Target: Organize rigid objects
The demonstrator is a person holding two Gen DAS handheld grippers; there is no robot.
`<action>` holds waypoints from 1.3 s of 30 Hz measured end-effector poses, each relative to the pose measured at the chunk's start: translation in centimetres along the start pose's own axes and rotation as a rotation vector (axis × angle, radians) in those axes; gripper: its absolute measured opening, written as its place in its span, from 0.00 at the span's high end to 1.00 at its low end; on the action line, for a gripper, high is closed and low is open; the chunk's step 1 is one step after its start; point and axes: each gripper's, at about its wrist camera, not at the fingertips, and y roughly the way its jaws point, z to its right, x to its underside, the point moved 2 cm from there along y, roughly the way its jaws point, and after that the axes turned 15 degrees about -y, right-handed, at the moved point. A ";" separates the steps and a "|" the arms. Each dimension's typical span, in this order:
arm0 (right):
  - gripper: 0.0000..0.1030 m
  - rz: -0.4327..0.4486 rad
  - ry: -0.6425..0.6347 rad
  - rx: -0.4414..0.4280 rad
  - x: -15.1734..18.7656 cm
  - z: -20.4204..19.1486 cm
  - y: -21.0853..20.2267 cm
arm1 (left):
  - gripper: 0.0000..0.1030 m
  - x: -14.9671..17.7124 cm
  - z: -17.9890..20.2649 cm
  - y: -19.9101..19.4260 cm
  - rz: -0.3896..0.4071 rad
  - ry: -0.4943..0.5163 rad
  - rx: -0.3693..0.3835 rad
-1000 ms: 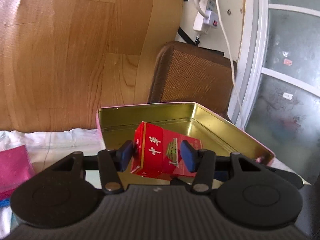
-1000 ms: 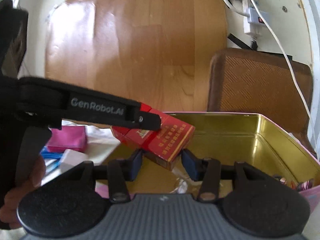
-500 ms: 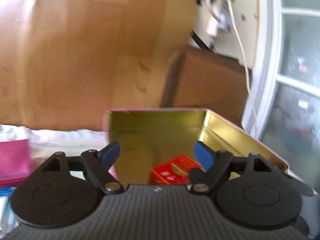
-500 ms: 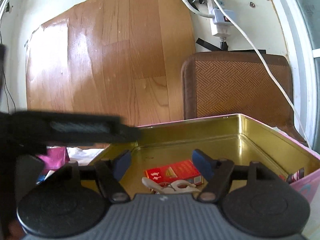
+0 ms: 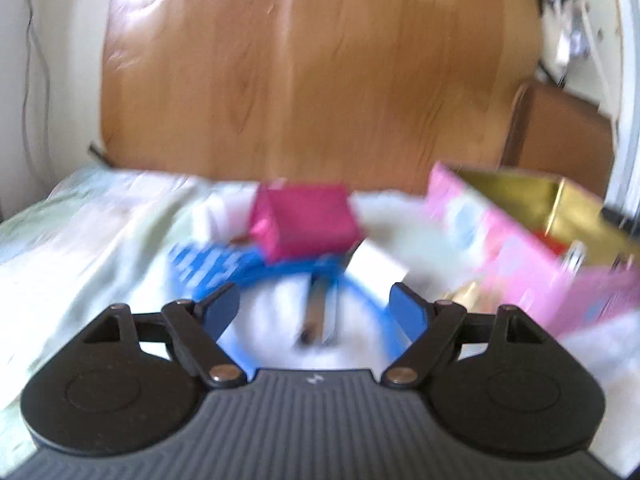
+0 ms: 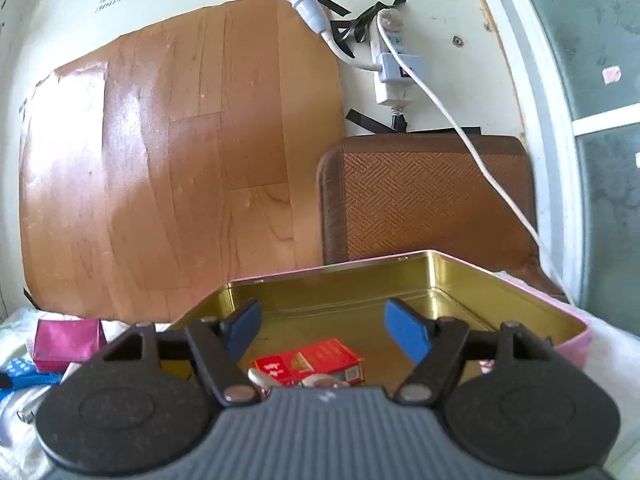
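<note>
right wrist view first: we look over the ribbed grey body of our right gripper (image 6: 322, 326), its two black linkage arms ending in flat blue pads (image 6: 404, 330). the jaws stand well apart and empty, nothing touching either pad. beyond them sits a rectangular metal tin (image 6: 400, 270), brushed gold inside with rounded corners and a pink outer wall. a red cardboard packet (image 6: 310, 364) with gold print lies flat on the tin's floor, near the wall closest to us, and a small pale metal piece (image 6: 260, 378) rests just in front of it, partly hidden by the gripper body. behind the tin we see a glossy wood-grain panel (image 6: 180, 160) against the wall, a brown cushion with a woven herringbone face (image 6: 424, 200), and a white power strip (image 6: 394, 68) taped up with black strips, its cord trailing down. left of the tin a shiny magenta box (image 6: 68, 342) rests on pale cloth.

left wrist view is smeared with motion blur. our left gripper (image 5: 316, 308) is released too, pads spread wide over the white bedding (image 5: 100, 232) with nothing between them. ahead lie the magenta foil box (image 5: 306, 220), a blue-and-white printed flat item (image 5: 212, 266) under it, a white block (image 5: 374, 266) beside it, and a thin brownish stick-like object (image 5: 316, 314) we cannot identify. the pink tin (image 5: 516, 248) is at the right, its gold interior showing.
</note>
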 end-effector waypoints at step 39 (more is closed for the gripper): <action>0.51 -0.383 -0.467 -0.652 -0.3 -19.8 -0.9 | 0.19 -1.6 -7.4 0.5 0.018 -0.250 0.168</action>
